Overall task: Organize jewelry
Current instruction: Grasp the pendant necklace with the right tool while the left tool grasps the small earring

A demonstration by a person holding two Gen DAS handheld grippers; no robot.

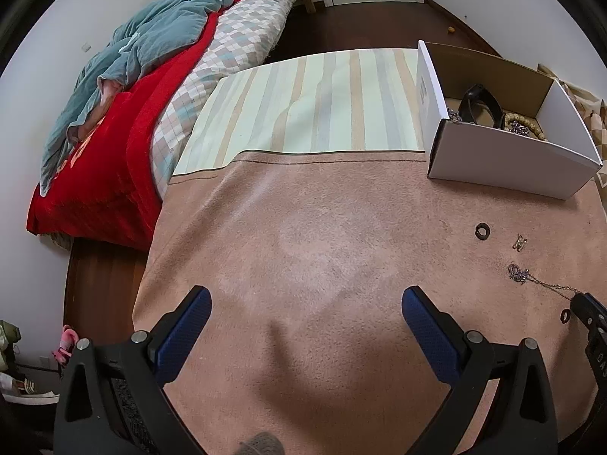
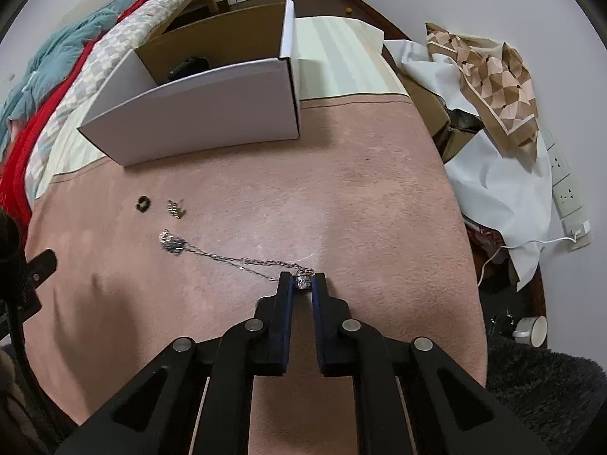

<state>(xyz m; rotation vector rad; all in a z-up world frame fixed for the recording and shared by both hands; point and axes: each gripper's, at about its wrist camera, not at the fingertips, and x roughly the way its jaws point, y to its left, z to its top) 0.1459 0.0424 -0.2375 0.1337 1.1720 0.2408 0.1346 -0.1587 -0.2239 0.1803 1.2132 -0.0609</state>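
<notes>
My right gripper (image 2: 302,282) is shut on the pendant end of a silver chain necklace (image 2: 242,259) that trails left across the pink cloth to a small cluster (image 2: 171,243). A black ring (image 2: 142,204) and a small gold piece (image 2: 175,208) lie beyond it. A white cardboard box (image 2: 197,113) at the back holds a black band (image 1: 478,107) and beaded pieces (image 1: 525,127). My left gripper (image 1: 306,309) is open and empty over bare cloth. In the left wrist view the necklace (image 1: 538,280), a black ring (image 1: 482,232) and the gold piece (image 1: 519,243) lie at the right.
The pink cloth (image 1: 303,227) covers a table with a striped cloth (image 1: 315,106) at the back. A bed with red and teal bedding (image 1: 125,113) stands at the left. White and patterned fabric (image 2: 489,87) is heaped at the right edge, near a wall socket (image 2: 565,193).
</notes>
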